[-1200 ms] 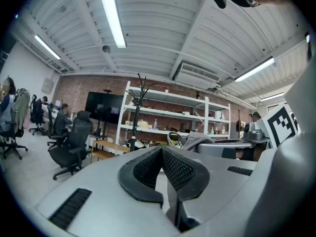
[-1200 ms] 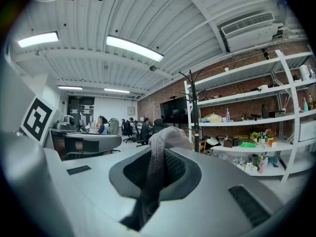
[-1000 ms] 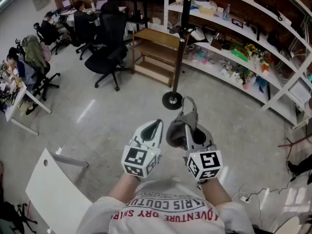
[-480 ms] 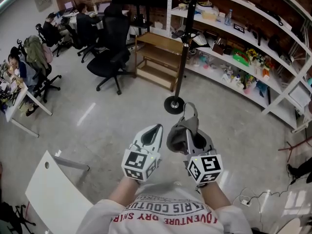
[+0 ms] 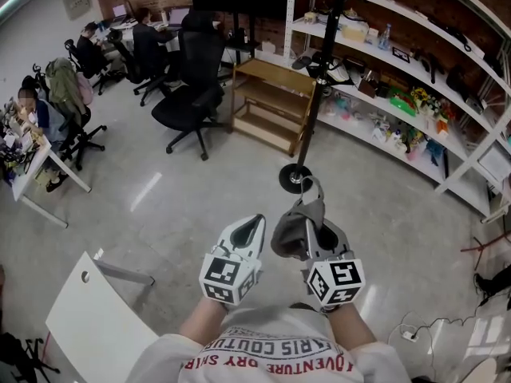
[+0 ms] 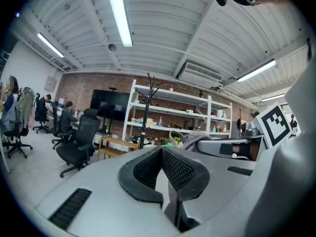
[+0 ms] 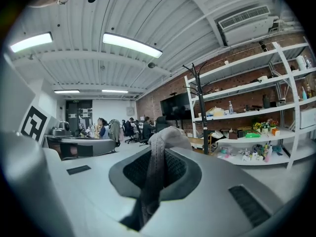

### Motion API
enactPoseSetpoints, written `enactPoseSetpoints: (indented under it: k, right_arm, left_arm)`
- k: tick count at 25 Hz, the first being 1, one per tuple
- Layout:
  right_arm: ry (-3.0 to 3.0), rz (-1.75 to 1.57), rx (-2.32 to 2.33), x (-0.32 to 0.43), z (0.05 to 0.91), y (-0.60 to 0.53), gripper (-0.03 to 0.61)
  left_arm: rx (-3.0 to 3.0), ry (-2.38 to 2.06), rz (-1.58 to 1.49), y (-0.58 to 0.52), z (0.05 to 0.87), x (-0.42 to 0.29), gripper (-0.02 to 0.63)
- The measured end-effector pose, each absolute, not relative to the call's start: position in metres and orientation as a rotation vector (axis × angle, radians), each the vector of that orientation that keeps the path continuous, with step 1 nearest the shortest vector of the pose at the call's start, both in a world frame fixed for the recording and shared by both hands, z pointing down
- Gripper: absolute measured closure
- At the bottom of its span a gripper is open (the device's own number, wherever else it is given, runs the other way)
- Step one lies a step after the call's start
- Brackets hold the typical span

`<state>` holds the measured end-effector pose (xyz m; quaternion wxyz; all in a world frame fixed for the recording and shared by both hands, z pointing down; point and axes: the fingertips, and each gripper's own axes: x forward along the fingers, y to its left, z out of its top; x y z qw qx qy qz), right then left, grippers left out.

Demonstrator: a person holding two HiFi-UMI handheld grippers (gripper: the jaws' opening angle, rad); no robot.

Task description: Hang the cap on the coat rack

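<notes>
Beyond the cap (image 5: 292, 234), coat rack (image 5: 314, 126), wooden shelf (image 5: 271, 76) behind, chair (image 5: 192, 94) left

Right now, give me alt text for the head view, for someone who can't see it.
Seen from above, a person's right gripper holds a grey cap in shut jaws beside the empty left gripper, both pointing toward a black coat rack across the floor. Cluttered white shelves stand behind the rack; black office chairs stand to its left.
</notes>
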<state>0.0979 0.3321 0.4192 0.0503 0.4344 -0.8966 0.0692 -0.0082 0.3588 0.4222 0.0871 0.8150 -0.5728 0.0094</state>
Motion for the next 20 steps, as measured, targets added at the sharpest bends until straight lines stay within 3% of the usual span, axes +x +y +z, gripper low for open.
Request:
enactPoseSetpoints:
  k: [10, 20]
  right_arm:
    - [-2.717, 0.228, 1.308, 0.081, 0.43, 0.298, 0.554]
    - [-2.757, 0.262, 1.246, 0.103, 0.437, 0.178, 0.555]
  left_arm:
    - [2.362, -1.706, 0.036, 0.323, 0.447, -0.031, 0.607]
    - [2.353, -1.748, 0.07, 0.205, 0.447, -0.001, 0.607]
